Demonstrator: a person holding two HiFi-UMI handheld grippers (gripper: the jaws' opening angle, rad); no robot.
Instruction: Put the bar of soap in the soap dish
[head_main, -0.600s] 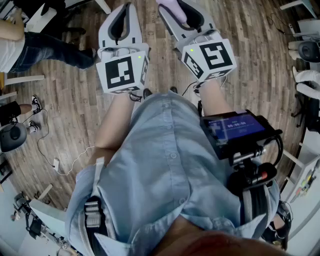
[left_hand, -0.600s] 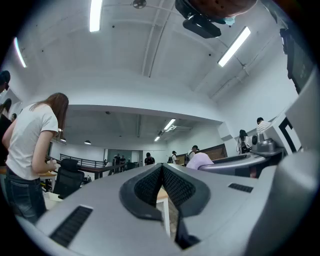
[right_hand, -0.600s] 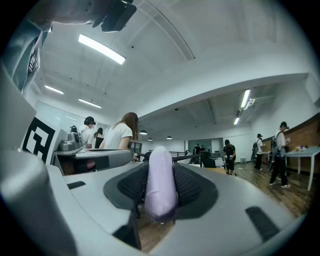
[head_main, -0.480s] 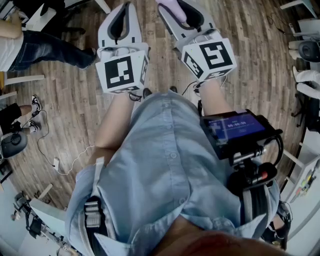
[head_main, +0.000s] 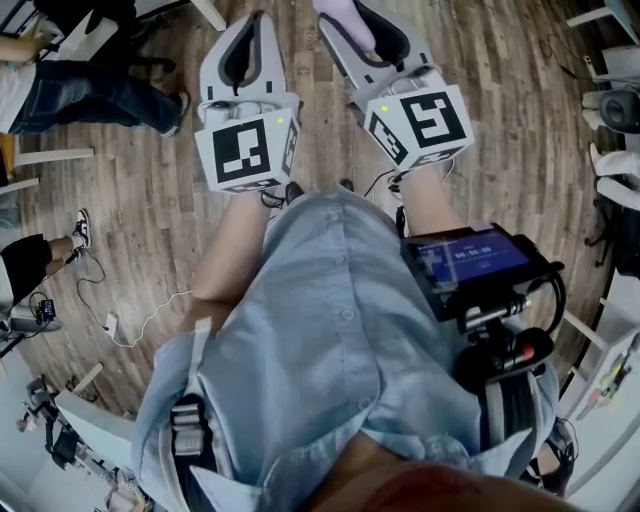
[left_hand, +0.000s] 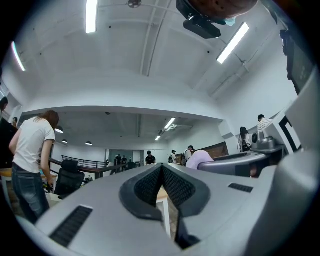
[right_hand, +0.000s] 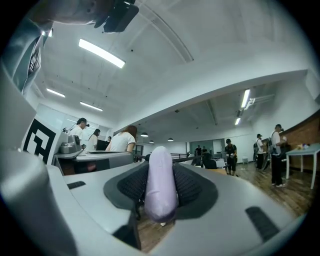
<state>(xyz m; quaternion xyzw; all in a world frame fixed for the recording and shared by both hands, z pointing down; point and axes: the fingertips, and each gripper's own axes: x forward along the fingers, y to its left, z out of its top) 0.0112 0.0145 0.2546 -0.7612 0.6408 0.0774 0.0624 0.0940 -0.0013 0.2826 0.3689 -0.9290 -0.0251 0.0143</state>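
The lavender bar of soap (right_hand: 160, 187) stands on edge between the dark ribbed pads of my right gripper (right_hand: 160, 175), which is shut on it. In the head view the soap (head_main: 347, 18) shows at the top, at the tip of the right gripper (head_main: 350, 25), which is held out in front of my body. My left gripper (head_main: 250, 30) is beside it on the left; in the left gripper view its pads (left_hand: 150, 185) meet at the tips with nothing between them. Both grippers point out into the room. No soap dish is in any view.
A wooden floor (head_main: 150, 200) lies below. A person in jeans (head_main: 80, 90) is at the top left, and a white cable (head_main: 140, 325) runs over the floor. A screen device (head_main: 475, 262) hangs at my right hip. Chairs and shelves (head_main: 610, 100) line the right edge.
Both grippers hold their place and the soap stays gripped. The head view has shifted slightly, and the people at its left edge have moved.
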